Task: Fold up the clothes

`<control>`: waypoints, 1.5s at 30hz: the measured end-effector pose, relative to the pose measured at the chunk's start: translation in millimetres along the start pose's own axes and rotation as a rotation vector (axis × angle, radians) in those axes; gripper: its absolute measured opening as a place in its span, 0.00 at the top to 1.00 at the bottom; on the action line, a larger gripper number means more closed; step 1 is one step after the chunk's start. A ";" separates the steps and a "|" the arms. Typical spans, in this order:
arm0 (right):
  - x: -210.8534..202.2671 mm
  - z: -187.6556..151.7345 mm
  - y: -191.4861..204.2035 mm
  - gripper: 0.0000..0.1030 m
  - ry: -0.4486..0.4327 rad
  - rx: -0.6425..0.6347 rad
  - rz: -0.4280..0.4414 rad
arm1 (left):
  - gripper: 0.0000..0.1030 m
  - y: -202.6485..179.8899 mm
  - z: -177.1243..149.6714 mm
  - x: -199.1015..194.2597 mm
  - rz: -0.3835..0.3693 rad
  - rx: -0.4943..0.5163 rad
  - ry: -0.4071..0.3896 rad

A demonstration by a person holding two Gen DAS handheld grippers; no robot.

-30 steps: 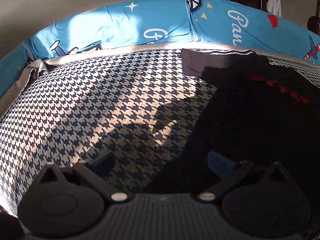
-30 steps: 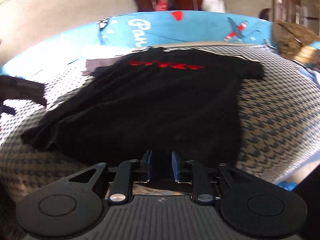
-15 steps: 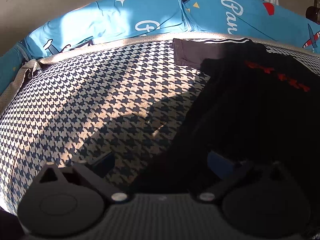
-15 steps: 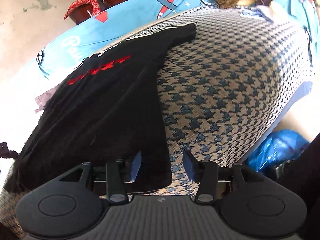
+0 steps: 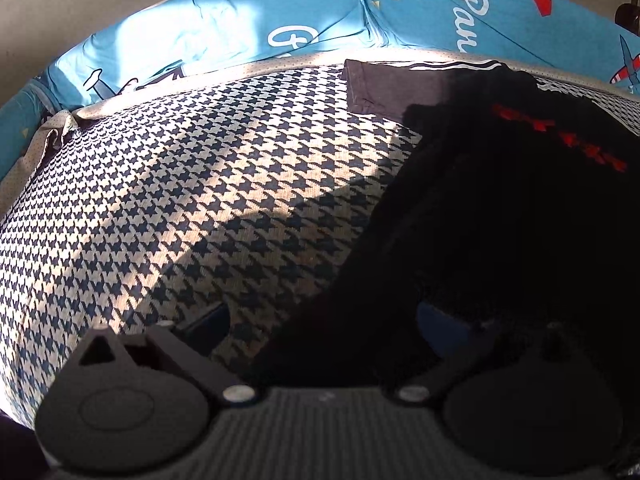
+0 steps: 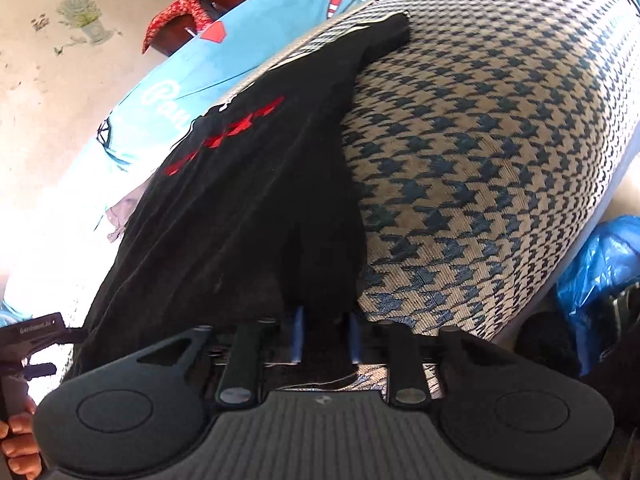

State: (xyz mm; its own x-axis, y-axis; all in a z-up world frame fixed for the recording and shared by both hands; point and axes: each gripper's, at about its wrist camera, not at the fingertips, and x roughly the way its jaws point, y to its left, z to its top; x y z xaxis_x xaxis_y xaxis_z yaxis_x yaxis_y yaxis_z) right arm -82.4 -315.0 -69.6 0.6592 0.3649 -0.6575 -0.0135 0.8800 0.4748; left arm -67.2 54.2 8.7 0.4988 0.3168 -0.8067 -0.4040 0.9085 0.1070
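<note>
A black T-shirt [image 5: 500,220] with red lettering lies spread flat on the houndstooth cover [image 5: 180,200]. In the left wrist view my left gripper [image 5: 322,318] stands wide open low over the shirt's near left hem, with the dark cloth reaching between its fingers. In the right wrist view the black T-shirt [image 6: 248,200] runs away from me. My right gripper [image 6: 326,334] has its blue-padded fingers drawn close on the shirt's near right hem corner, with black cloth between them.
A grey folded garment [image 5: 392,88] lies by the shirt's far left shoulder. Blue printed cushions [image 5: 260,32] line the far edge. The houndstooth cover [image 6: 480,160] drops off at the right, with a blue plastic bag [image 6: 600,264] below. A person's hand [image 6: 16,440] shows at bottom left.
My right gripper let go of the mid hem, swung right to the hem's corner and has drawn its fingers in on the cloth. The left gripper stayed open and crept towards the shirt.
</note>
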 end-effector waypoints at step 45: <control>-33.0 26.7 54.2 0.75 0.039 -0.270 -0.117 | 0.00 -26.2 -0.4 -2.3 -0.041 0.097 -0.003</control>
State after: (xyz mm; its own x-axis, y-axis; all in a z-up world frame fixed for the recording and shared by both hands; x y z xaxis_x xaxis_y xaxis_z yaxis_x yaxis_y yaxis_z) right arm -84.8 -287.4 -6.5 0.6387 0.2633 -0.7230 -0.1423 0.9639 0.2252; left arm -58.0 29.6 7.5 0.5161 0.2798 -0.8096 -0.3076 0.9426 0.1297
